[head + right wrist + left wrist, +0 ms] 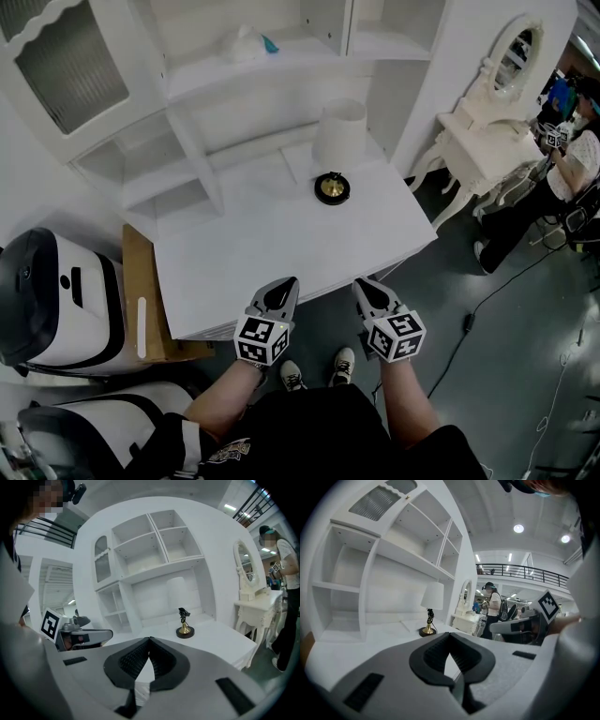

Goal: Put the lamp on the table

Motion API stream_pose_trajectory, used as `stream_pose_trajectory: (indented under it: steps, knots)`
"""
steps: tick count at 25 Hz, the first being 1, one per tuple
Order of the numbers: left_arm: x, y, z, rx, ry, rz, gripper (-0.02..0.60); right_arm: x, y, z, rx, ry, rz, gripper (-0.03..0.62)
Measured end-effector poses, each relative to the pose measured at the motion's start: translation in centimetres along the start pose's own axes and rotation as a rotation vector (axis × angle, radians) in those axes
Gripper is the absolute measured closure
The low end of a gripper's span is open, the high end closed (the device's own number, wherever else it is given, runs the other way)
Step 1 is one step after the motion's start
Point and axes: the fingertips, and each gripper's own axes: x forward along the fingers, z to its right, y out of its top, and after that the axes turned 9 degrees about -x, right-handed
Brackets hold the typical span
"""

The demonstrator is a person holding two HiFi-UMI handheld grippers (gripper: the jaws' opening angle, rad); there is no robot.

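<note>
Nearest the head camera, the left gripper [287, 284] and the right gripper [362, 285] are held side by side at the near edge of the white table [272, 253], tips pointing toward it. Jaw state, both units: pads pressed together at the tips, nothing between them. Lamp [336, 155] position: upright on the far right part of the table, well apart from both grippers, white shade over a brass base, just in front of the white shelf unit [234, 94]. A second person [562, 178] stands beside the dressing table [487, 141] at right.
</note>
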Motion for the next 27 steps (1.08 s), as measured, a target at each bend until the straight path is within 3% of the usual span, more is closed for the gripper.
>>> stream_pose_trajectory:
  steps: [27]
  knots:
    - [-0.8,-0.5,-0.4,0.000,-0.017,-0.015,0.575,-0.1,-0.5,-1.1,0.008,-0.009,-0.004,0.569]
